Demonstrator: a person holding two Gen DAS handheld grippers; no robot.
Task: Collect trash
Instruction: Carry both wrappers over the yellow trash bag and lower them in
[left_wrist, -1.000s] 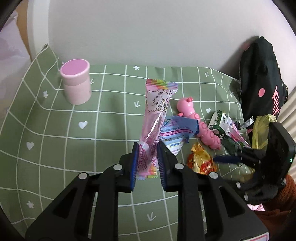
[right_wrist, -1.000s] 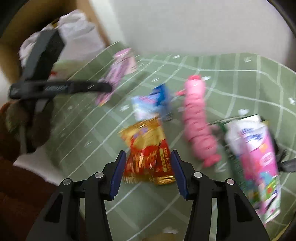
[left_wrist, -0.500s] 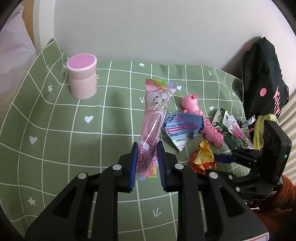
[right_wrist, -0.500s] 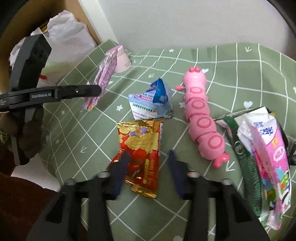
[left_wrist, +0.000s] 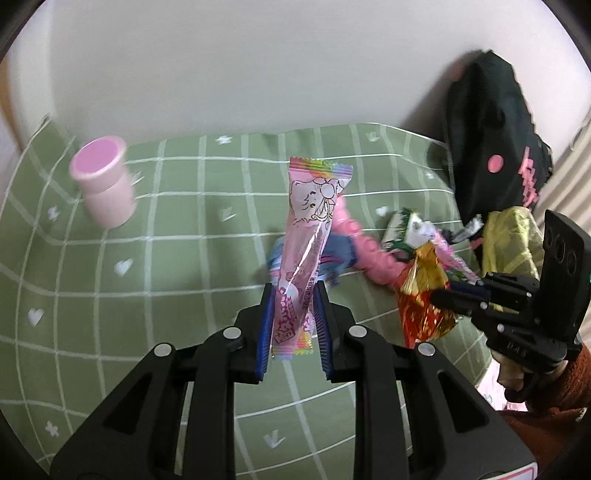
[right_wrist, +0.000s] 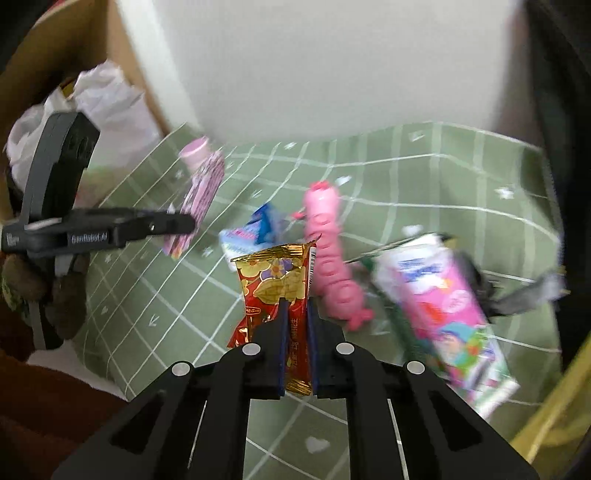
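Observation:
My left gripper (left_wrist: 293, 295) is shut on the lower end of a long pink candy wrapper (left_wrist: 310, 229), which stands up above the green checked cloth (left_wrist: 110, 295). The right wrist view shows this same left gripper (right_wrist: 184, 223) with the pink wrapper (right_wrist: 201, 199) at the left. The jaws of my right gripper (right_wrist: 296, 306) are closing, and its pads pinch a red and gold snack wrapper (right_wrist: 280, 277) lifted off the cloth. A crumpled blue and white wrapper (right_wrist: 251, 232) and a pink drink carton (right_wrist: 443, 302) lie on the cloth.
A pink caterpillar toy (right_wrist: 328, 251) lies between the wrappers. A pink lidded cup (left_wrist: 105, 184) stands at the far left of the cloth. A black bag (left_wrist: 491, 147) and a yellow bag (left_wrist: 509, 236) sit at the right. A cardboard box with white plastic (right_wrist: 103, 96) stands beyond the cloth's left edge.
My right gripper has closed on the red and gold wrapper and raised it off the cloth. My left gripper has kept its hold on the pink wrapper and shifted a little.

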